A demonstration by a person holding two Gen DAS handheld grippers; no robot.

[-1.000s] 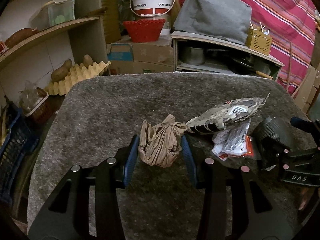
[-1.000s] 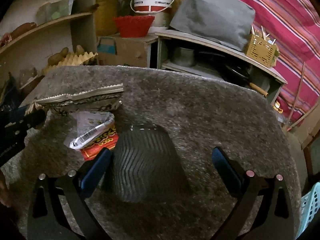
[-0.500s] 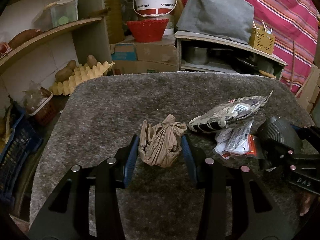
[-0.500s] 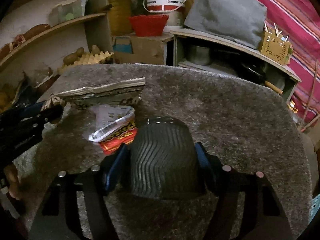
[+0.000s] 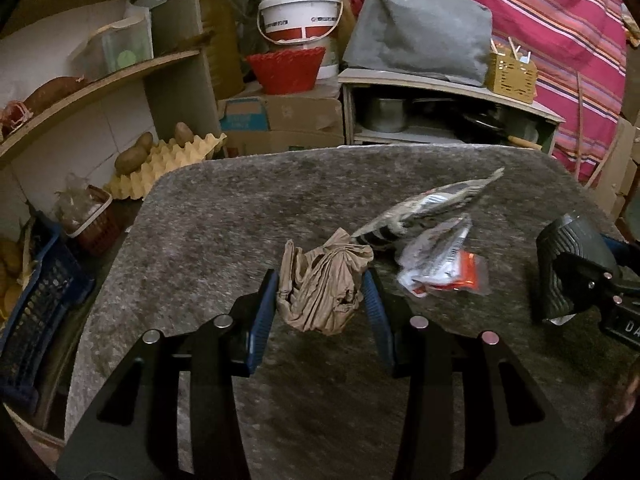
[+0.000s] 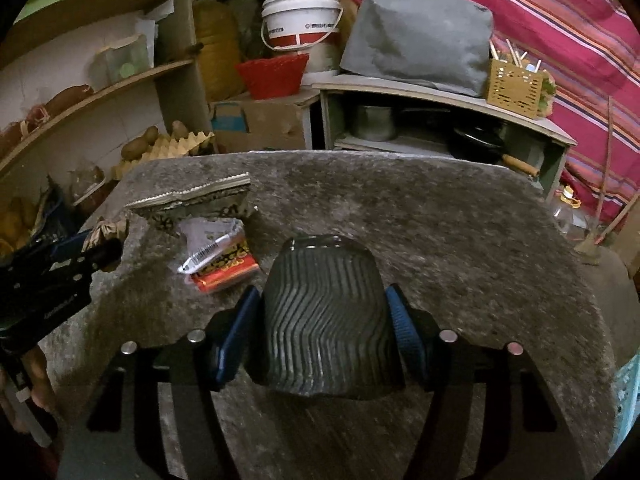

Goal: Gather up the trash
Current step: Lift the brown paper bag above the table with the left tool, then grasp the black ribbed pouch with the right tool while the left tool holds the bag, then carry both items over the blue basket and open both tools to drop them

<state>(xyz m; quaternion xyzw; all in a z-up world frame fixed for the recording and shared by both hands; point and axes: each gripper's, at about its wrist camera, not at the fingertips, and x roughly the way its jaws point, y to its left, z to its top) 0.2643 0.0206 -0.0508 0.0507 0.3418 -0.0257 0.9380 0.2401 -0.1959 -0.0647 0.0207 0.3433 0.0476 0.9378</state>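
Observation:
My left gripper (image 5: 320,292) is shut on a crumpled brown paper bag (image 5: 320,288) and holds it above the grey table (image 5: 240,208). My right gripper (image 6: 324,316) is shut on a dark ribbed plastic cup (image 6: 324,320), held upside down off the table; it also shows in the left wrist view (image 5: 568,268). On the table lie a patterned snack packet (image 5: 428,204), also in the right wrist view (image 6: 196,204), and a clear wrapper over a red sachet (image 5: 440,264), also in the right wrist view (image 6: 220,256).
Behind the table stand a white bucket (image 5: 300,12), a red basket (image 5: 286,68), cardboard boxes (image 5: 280,120) and a low shelf with pots (image 5: 440,120). Egg trays with potatoes (image 5: 160,156) and a blue crate (image 5: 36,300) are at the left. A striped curtain (image 5: 560,20) hangs right.
My right gripper has closed on the ribbed cup and lifted it off the table. My left gripper has lifted the brown paper bag slightly. The packets on the table have not moved.

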